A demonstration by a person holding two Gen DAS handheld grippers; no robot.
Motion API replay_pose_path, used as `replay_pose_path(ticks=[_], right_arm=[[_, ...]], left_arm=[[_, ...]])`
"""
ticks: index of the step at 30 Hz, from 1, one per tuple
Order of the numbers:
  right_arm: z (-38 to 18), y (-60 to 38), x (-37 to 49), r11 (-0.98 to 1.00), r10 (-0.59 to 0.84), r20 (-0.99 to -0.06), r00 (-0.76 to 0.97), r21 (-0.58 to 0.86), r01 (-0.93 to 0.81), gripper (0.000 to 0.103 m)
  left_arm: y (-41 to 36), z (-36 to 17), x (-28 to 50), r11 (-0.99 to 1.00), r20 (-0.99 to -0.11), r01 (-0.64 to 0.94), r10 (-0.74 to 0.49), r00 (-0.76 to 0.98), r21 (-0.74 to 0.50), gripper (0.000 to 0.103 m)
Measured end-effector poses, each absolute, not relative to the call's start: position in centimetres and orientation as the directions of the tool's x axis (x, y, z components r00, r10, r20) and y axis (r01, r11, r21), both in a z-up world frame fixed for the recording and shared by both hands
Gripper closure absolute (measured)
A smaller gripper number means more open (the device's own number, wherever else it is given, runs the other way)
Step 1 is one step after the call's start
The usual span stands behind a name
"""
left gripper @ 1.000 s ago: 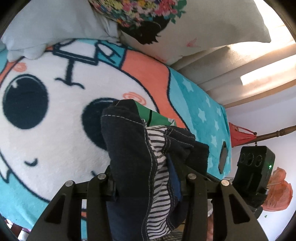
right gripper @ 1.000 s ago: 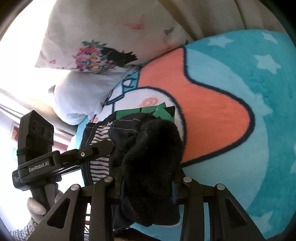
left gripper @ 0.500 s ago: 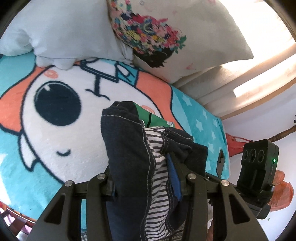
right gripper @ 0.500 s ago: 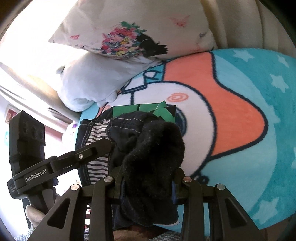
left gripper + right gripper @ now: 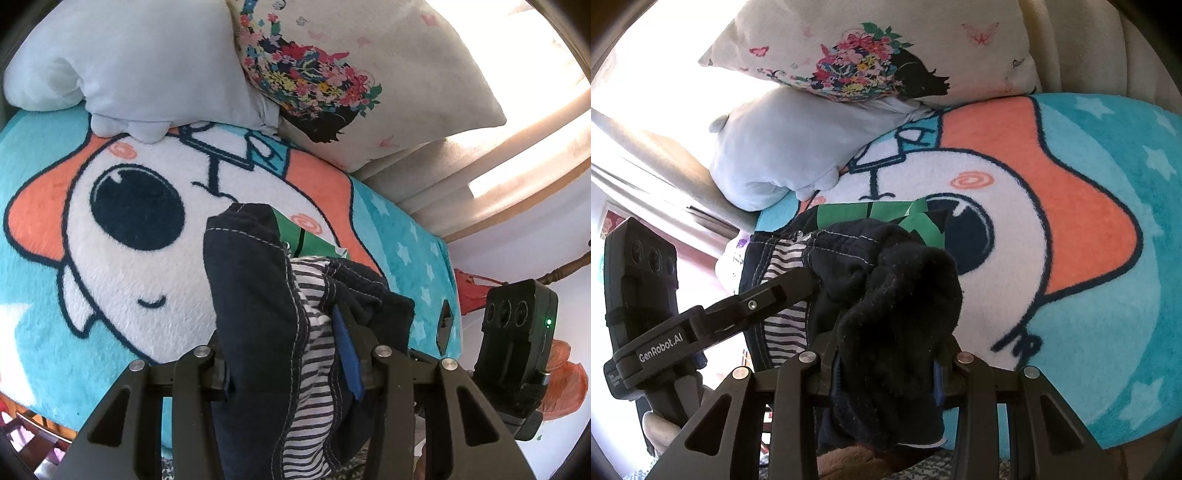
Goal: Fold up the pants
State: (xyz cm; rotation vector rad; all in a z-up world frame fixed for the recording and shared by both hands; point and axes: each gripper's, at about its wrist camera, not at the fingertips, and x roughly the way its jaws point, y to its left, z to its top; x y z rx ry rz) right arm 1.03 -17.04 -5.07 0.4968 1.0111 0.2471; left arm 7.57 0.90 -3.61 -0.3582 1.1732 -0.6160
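Dark navy pants [image 5: 255, 295] with white stitching and a striped lining [image 5: 314, 354] hang bunched between both grippers, lifted above the cartoon blanket [image 5: 110, 266]. My left gripper [image 5: 291, 354] is shut on a thick fold of the waistband. My right gripper [image 5: 886, 354] is shut on a dark bunched part of the pants [image 5: 905, 295]. A green patch [image 5: 886, 212] shows at the far edge of the cloth. In the right wrist view the left gripper [image 5: 783, 291] reaches in from the left, clamped on the striped part. The fingertips of both are hidden by cloth.
A pale blue pillow [image 5: 140, 66] and a floral print pillow [image 5: 351, 74] lie at the head of the bed. A beige headboard [image 5: 498, 166] runs behind them. The blanket's edge [image 5: 452, 295] drops off at the right in the left wrist view. A hand [image 5: 659, 428] holds the left gripper's handle.
Both grippers have drawn back and risen a little with the pants, so the pillows and more of the blanket now show. Neither grip has altered.
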Motion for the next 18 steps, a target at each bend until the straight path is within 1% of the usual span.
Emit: replay_pose_path(ticks=[8,18], right_arm=[[-6.0,-18.2,1.9,0.853,0.431,-0.748,0.504,0.52,0.043,0.065],[-5.7,-20.3,3.2,0.866,0.416,-0.742,0.526,0.5,0.021,0.065]], left_arm=[[0.2,-4.8,7.7,0.788,-0.754,0.252,-0.612,0.237,-0.561,0.06],[-1.2,-5.7,10.3,0.765,-0.745,0.214,-0.642,0.183,-0.607,0.06]])
